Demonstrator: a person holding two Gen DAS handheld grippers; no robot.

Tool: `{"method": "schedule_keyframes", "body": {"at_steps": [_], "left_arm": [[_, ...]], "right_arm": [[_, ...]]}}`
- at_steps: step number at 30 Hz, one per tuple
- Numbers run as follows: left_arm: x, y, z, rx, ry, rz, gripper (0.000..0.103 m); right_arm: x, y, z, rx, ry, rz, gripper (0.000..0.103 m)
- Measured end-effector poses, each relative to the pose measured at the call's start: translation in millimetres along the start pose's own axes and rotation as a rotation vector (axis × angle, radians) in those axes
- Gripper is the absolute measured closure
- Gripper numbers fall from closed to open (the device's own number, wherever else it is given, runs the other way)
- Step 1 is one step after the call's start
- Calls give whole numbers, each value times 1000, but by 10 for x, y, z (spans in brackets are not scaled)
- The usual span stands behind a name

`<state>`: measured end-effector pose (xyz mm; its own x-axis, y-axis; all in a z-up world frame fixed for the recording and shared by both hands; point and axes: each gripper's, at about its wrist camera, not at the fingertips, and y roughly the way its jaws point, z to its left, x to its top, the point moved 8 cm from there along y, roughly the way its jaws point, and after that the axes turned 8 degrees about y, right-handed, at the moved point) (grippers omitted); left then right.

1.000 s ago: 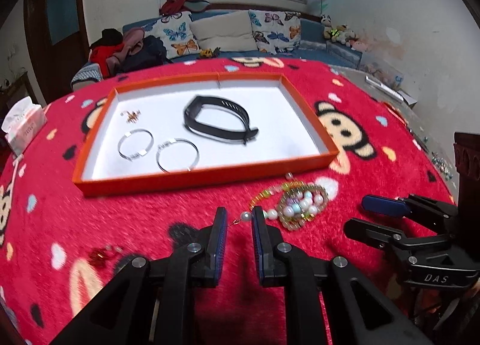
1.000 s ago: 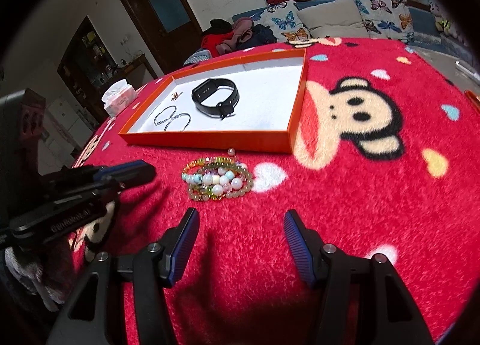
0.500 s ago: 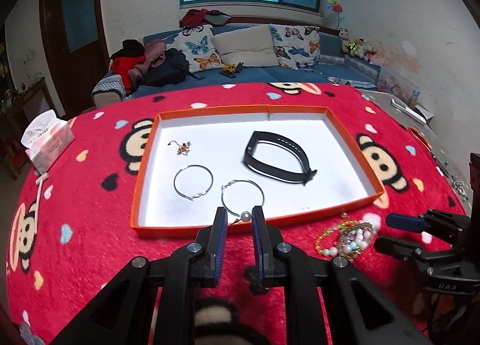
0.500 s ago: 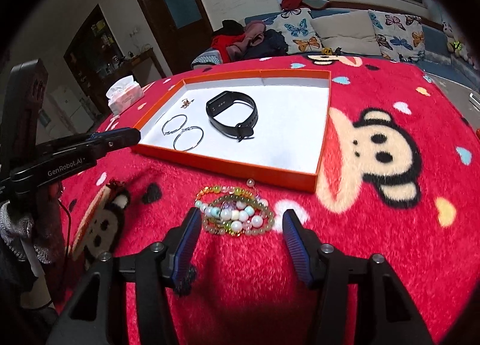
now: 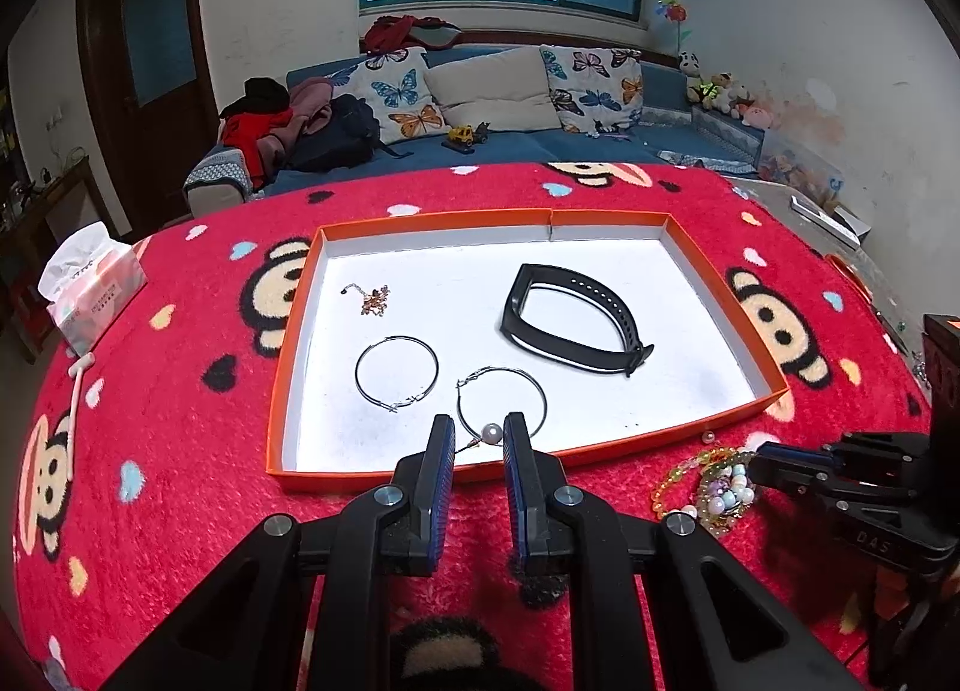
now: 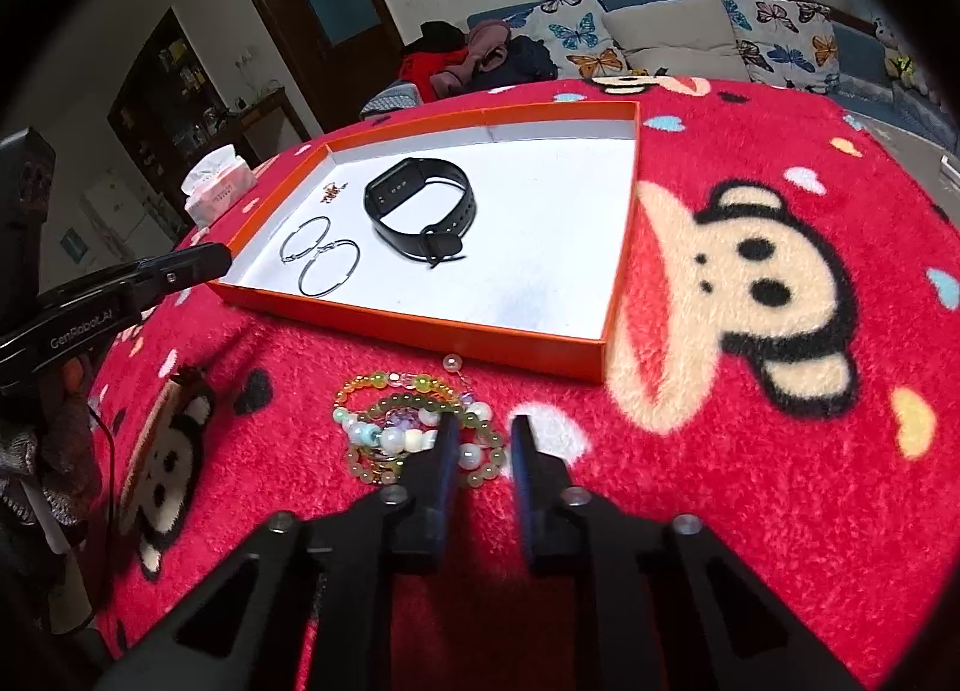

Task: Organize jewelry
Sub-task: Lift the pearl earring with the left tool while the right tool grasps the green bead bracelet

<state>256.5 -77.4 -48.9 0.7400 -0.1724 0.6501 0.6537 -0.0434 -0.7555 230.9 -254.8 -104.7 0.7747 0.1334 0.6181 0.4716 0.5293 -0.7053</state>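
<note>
Two grippers at work over plush red monkey-print blanket (image 6: 720, 481), one orange tray beyond.
Nearest, the left gripper (image 5: 474, 436), lettered "GenRobot.AI", pinches one pearl earring (image 5: 492, 433) over the tray's (image 5: 420, 466) near rim. The right gripper (image 6: 485, 448), marked "DAS", is closing its jaws on the heaped beaded bracelets (image 6: 390, 421), whose number I cannot tell. On the tray's white floor lie two wire hoops (image 5: 396, 371), one gold chain charm (image 5: 373, 298) and one black rubbery wristband (image 5: 576, 325).

Tray (image 5: 288, 391) right half bare; hoops (image 5: 396, 373) crowd left.
</note>
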Motion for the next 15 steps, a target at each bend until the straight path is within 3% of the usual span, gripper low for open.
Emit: {"method": "schedule_keyframes", "body": {"at_steps": [11, 15], "left_arm": [[32, 46, 109, 21, -4, 0, 86], [39, 46, 124, 21, -4, 2, 86]], "right_arm": [[226, -409, 291, 13, -83, -124, 96], [276, -332, 231, 8, -71, -95, 96]]}}
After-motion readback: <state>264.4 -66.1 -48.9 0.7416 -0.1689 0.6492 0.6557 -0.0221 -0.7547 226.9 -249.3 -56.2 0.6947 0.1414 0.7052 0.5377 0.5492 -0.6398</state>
